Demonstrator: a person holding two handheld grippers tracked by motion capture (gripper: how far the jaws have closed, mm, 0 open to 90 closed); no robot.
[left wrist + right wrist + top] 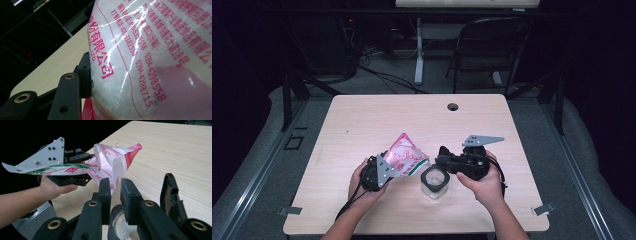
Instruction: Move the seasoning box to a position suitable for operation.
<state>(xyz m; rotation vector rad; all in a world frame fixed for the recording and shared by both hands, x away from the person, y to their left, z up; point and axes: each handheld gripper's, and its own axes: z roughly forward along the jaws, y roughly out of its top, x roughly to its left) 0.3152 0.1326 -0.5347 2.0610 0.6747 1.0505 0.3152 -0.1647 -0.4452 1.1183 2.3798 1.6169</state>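
Near the front edge of the wooden table [362,120], a pink-and-white printed bag [404,159] of white granules is clamped in the left gripper [384,170], whose jaw pad is seen pressed against the bag's side in the left gripper view. The bag is held tilted, with its torn corner turned toward a small clear jar [434,182] standing on the table between the two hands. The jar's rim [117,211] is straddled by the right gripper [115,200], one jaw inside the mouth and one outside; whether the pads press on the glass cannot be told. White grains are seen inside the jar.
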